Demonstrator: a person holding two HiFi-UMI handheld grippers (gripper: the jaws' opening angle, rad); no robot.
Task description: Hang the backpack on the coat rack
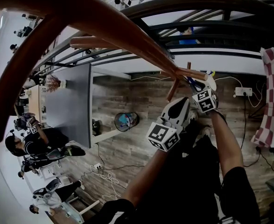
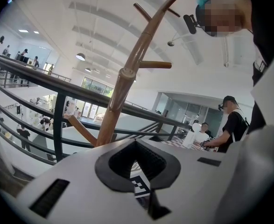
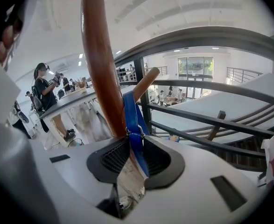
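The brown wooden coat rack point(image 1: 127, 27) runs close past the head camera, with short pegs point(image 1: 174, 88) branching off it. My right gripper point(image 1: 210, 82) is up at a peg junction, shut on the backpack's blue strap point(image 3: 133, 120). From the jaws the strap rises to where a peg point(image 3: 144, 85) meets the pole point(image 3: 101, 64). Whether it lies over the peg I cannot tell. My left gripper point(image 1: 179, 107) sits just below and left of the right one, shut with nothing in it, facing the rack point(image 2: 122, 83). A dark mass point(image 1: 193, 171) hangs under both grippers; it may be the backpack.
A black metal railing point(image 1: 211, 31) runs right behind the rack. A red-and-white checked cloth point(image 1: 272, 101) hangs at the right. A grey table point(image 1: 66, 101), a wall socket point(image 1: 243, 91) and cables lie lower down, with seated people point(image 1: 34, 141) at the left.
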